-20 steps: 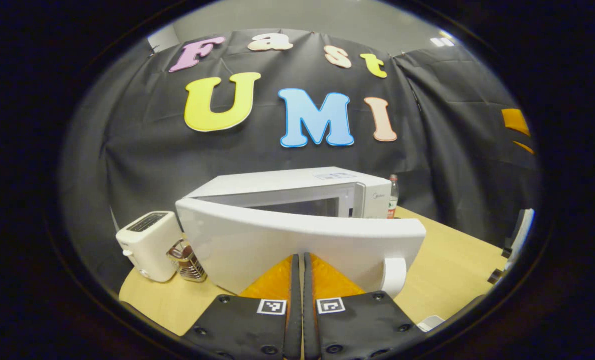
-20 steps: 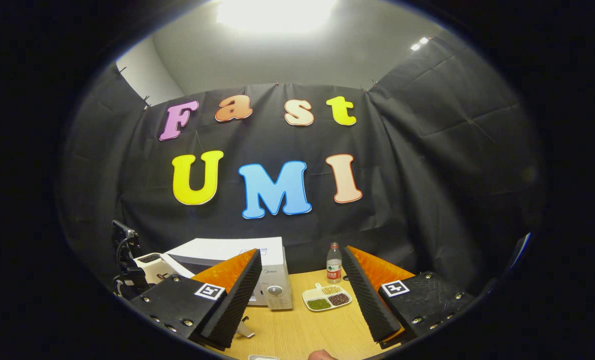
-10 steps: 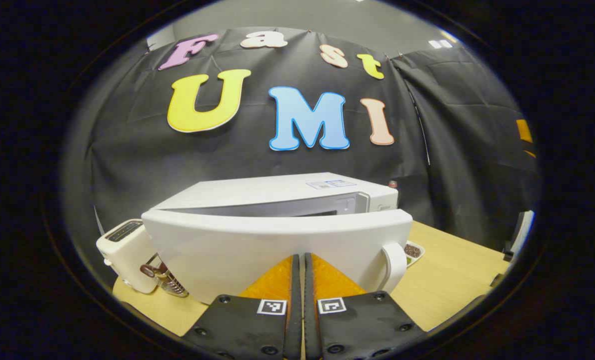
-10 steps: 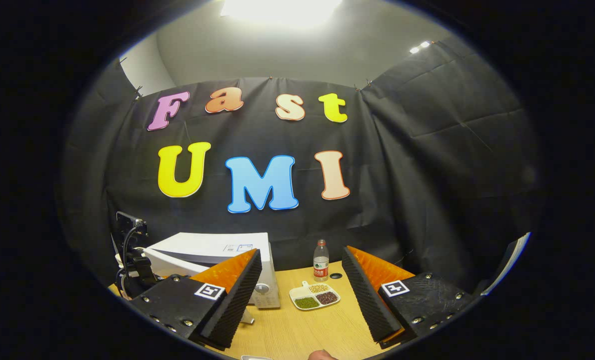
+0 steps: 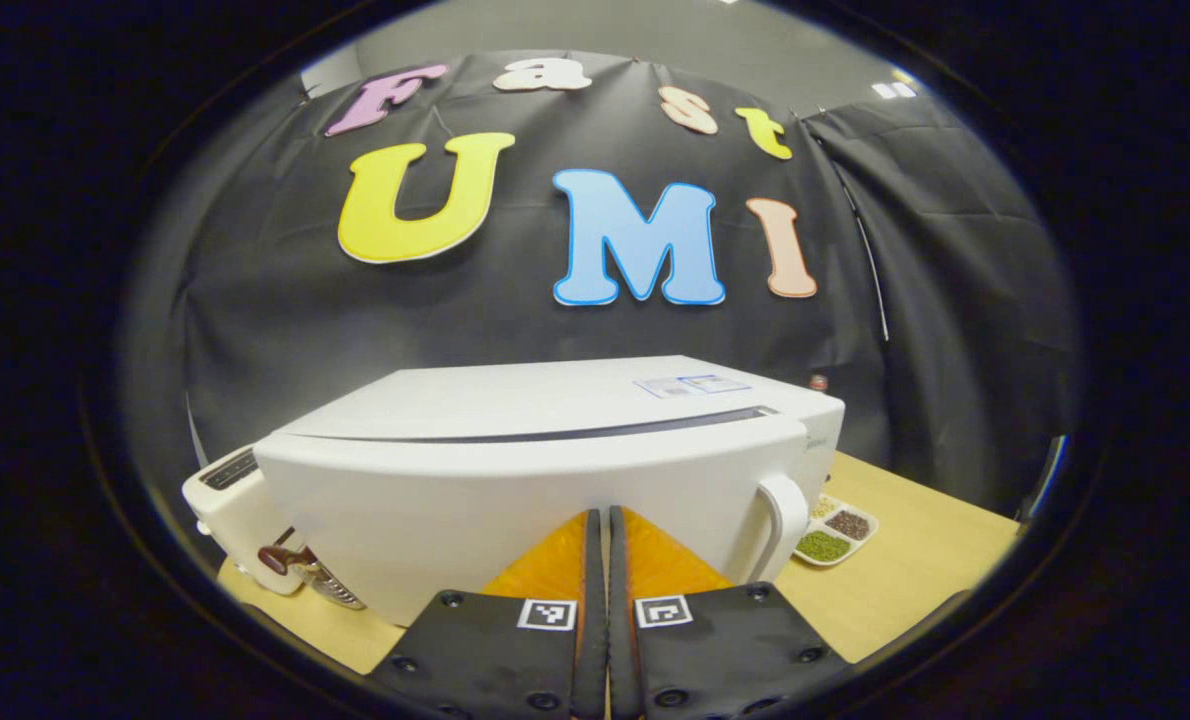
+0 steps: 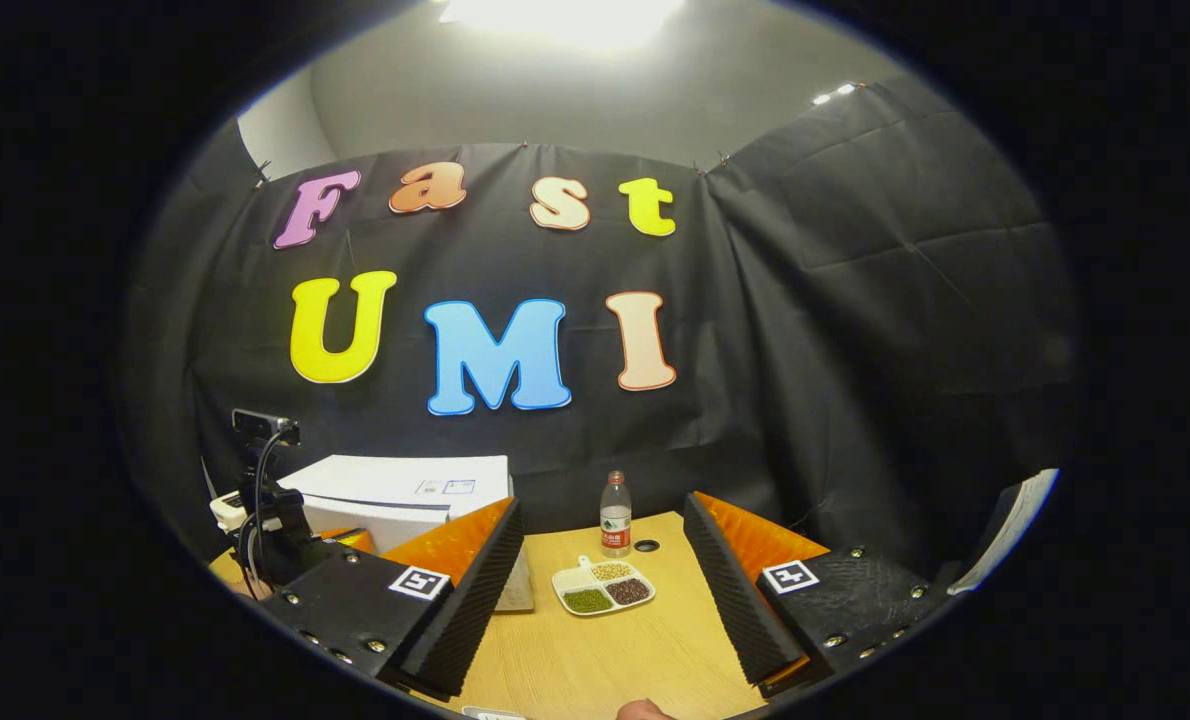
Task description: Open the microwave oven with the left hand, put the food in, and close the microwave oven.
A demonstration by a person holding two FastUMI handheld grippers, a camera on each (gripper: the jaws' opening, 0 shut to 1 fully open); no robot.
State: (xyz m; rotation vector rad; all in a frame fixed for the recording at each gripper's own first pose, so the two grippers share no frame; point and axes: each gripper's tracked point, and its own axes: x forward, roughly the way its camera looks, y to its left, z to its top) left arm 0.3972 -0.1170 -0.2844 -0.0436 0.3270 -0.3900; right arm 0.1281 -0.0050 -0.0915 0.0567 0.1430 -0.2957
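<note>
The white microwave (image 5: 555, 400) stands right in front of my left gripper (image 5: 600, 512). That gripper is shut, with its tips against the front of the door (image 5: 435, 500). The door lies nearly flush with the body, leaving a thin dark seam along its top. Its white handle (image 5: 783, 520) is just right of my tips. The food, a white divided dish (image 6: 602, 587) of green, dark and pale beans, sits on the table right of the microwave (image 6: 405, 490). My right gripper (image 6: 600, 510) hangs open above the near table, holding nothing.
A white toaster (image 5: 220, 500) and a small wire rack (image 5: 310, 578) stand left of the microwave. A water bottle (image 6: 613, 515) stands at the back of the wooden table (image 6: 605, 660), behind the dish. A black camera mount with cables (image 6: 265, 480) rises by the microwave.
The microwave door has swung from half open to almost flush under my left gripper's push. The right gripper stayed open and drifted a little, with the dish still on the table.
</note>
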